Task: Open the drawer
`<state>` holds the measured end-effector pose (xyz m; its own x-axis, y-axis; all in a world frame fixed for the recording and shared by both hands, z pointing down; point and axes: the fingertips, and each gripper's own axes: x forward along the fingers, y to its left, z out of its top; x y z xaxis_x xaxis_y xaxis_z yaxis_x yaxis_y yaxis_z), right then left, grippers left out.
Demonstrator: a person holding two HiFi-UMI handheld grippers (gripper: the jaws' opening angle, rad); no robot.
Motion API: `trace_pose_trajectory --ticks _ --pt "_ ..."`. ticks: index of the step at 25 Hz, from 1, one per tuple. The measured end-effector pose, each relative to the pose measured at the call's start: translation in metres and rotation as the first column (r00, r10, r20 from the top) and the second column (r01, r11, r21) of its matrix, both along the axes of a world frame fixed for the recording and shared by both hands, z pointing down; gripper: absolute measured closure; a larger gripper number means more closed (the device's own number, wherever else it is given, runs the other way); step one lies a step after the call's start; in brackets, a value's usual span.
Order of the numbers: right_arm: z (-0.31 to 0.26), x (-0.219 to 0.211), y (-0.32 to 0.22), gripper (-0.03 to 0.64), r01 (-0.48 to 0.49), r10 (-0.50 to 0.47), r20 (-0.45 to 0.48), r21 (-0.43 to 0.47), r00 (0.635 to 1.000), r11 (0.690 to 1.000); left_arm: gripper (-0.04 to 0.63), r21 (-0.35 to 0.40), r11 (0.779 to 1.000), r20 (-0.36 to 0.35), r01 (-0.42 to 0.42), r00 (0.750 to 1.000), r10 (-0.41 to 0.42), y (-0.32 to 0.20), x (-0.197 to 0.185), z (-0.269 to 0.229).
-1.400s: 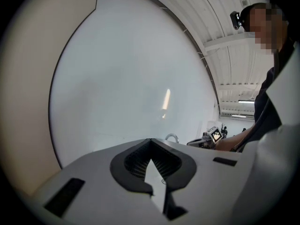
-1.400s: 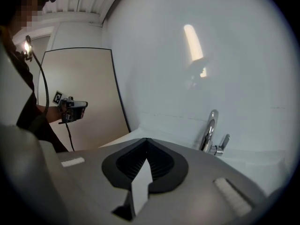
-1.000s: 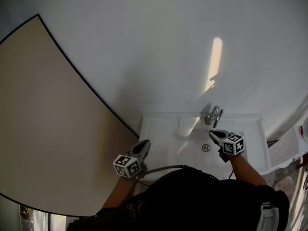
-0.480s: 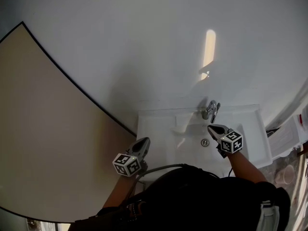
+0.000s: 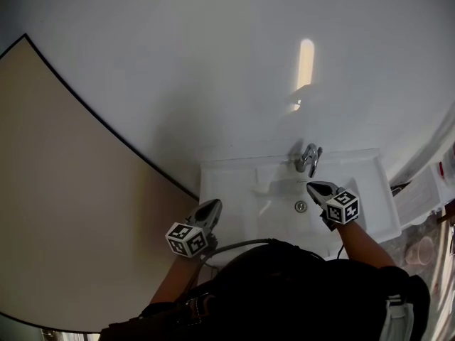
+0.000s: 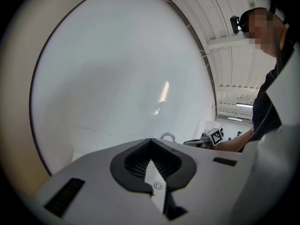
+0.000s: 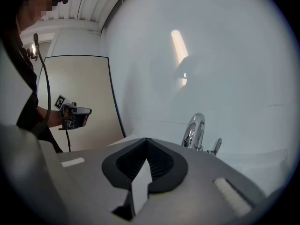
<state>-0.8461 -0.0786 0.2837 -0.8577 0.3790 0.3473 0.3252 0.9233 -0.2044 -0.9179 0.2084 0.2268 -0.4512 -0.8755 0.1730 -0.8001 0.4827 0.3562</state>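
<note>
Head view, white sink (image 5: 226, 185), plain wall (image 5: 213, 69)

A white sink (image 5: 227, 183) sits at the centre below a pale grey-white wall (image 5: 213, 62), with a shiny silver tap (image 5: 310, 159) at 2 o'clock. At 9 o'clock a beige panel (image 5: 64, 190) has a thin black edge. The grey left gripper (image 5: 212, 206) at 7 o'clock and the grey right gripper (image 5: 313, 186) at 4 o'clock each carry a cube of black-and-white square markers, above black clothing (image 5: 284, 290) at 6 o'clock.
</note>
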Motion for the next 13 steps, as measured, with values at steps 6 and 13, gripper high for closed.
trace_pose_trajectory --ticks 6,13 --pt "-0.0001 -0.0004 -0.001 0.617 0.002 -0.002 -0.003 0.024 1.0 1.0 0.595 0.01 1.0 -0.017 0.004 1.0 -0.004 0.003 -0.003 0.0024" --pt "0.0013 -0.001 0.0 0.617 0.008 -0.008 -0.006 0.007 1.0 1.0 0.595 0.01 1.0 -0.015 0.0 1.0 0.0 0.0013 -0.003 0.0017"
